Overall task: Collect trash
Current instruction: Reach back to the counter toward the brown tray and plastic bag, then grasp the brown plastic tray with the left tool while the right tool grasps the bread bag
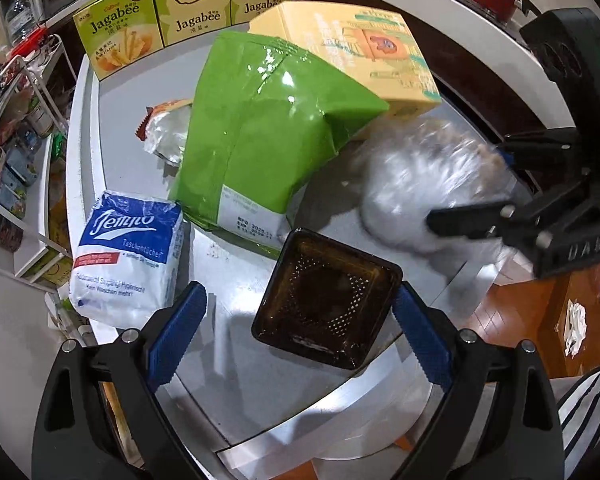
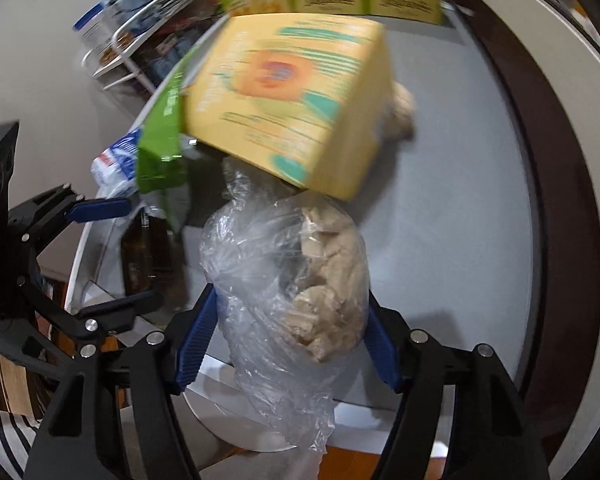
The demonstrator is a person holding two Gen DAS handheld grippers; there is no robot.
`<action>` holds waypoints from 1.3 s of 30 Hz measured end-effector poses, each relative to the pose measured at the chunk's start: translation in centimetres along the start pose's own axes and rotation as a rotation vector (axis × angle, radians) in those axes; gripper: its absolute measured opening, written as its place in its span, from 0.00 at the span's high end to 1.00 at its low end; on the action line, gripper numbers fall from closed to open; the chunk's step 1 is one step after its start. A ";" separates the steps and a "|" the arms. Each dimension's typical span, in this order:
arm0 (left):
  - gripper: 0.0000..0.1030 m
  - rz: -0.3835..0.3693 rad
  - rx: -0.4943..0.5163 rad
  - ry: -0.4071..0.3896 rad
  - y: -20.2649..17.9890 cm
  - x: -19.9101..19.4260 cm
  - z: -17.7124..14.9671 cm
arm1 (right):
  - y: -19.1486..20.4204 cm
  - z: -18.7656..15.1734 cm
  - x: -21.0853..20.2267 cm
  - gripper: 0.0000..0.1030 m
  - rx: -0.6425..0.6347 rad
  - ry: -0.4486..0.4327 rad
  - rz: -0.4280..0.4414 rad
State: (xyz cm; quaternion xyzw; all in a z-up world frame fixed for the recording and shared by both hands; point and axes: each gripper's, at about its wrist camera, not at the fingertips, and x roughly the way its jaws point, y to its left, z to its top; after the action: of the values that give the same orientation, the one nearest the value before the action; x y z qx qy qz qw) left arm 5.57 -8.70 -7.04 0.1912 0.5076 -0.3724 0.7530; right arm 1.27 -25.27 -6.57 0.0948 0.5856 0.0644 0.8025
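Observation:
My right gripper (image 2: pixel 290 320) is shut on a clear plastic bag (image 2: pixel 288 280) with beige crumpled paper inside, held just above the table's near edge; the bag shows blurred in the left wrist view (image 1: pixel 416 184). My left gripper (image 1: pixel 300 324) is open around a brown glass bottle (image 1: pixel 328 300) that stands on the grey round table (image 1: pixel 240 380); its right pad touches the bottle, its left pad is apart. The bottle also shows in the right wrist view (image 2: pixel 148 256). A crumpled snack wrapper (image 1: pixel 166 128) lies behind a green bag (image 1: pixel 268 132).
A yellow box (image 1: pixel 364 44) leans by the green bag. A Tempo tissue pack (image 1: pixel 128 256) lies at the left. Three Jagabee boxes (image 1: pixel 188 12) stand at the back. A wire rack (image 1: pixel 16 152) with goods stands left of the table. Wooden floor (image 1: pixel 520 312) lies to the right.

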 end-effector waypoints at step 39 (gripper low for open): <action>0.45 0.023 -0.171 0.014 0.9 -1.8 -2.2 | 0.6 -1.2 -1.6 0.46 0.051 -0.054 0.078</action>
State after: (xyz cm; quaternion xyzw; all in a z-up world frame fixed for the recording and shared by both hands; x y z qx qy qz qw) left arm 4.48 -6.01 -6.41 0.1347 0.5405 -0.3177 0.7673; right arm -0.38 -24.88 -5.32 0.1396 0.5610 0.0779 0.8123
